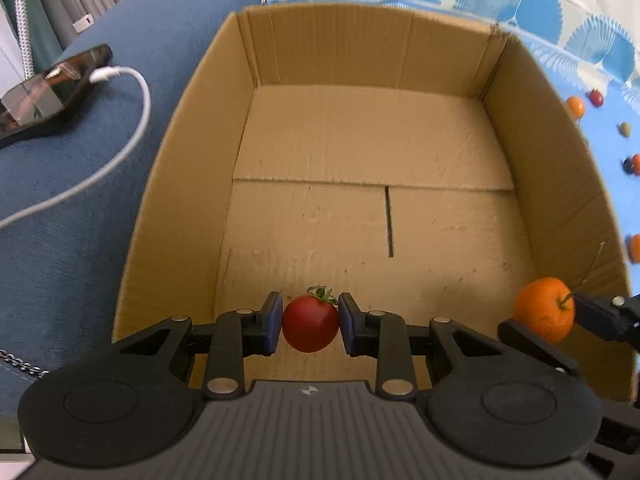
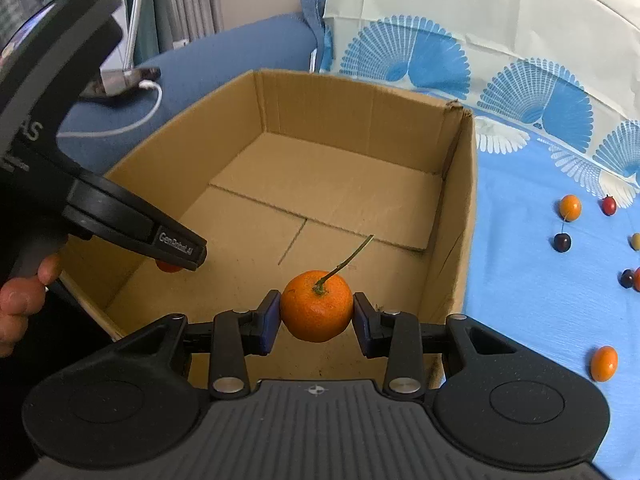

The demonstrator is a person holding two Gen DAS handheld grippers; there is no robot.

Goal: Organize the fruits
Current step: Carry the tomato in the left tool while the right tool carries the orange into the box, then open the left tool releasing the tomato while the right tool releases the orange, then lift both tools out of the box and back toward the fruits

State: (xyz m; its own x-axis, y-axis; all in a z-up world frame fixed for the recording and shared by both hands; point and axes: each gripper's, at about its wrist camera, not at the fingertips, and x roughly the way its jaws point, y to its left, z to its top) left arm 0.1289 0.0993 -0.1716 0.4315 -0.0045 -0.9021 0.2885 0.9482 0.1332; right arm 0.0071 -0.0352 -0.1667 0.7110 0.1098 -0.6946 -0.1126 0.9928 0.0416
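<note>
Both grippers are loaded and over the cardboard box, which is the landmark here. Left gripper has its jaws clamped on a cherry tomato, blue pads touching both sides, green calyx up; it hangs above the box floor near the near wall, left of centre. Right gripper is clamped on a small mandarin with a long stem sticking up and away; it sits above the box floor toward the near right corner, just inside the right wall. Box floor looks bare, flaps taped flat. More loose fruit lies outside the box on the blue patterned cloth to its right: kumquats, dark cherries, a red one further back. A phone with a white cable sits well left of the box, irrelevant. Step in hand reads as the drop-in. Advice: lower each fruit close to the box floor before releasing, so nothing bounces or rolls; the tomato is soft, so don't squeeze tighter. Keep the two grippers apart inside the box, they're near each other at the near wall. Mind the mandarin stem against the right wall. Release one at a time, then lift straight up clear of the rim.
</note>
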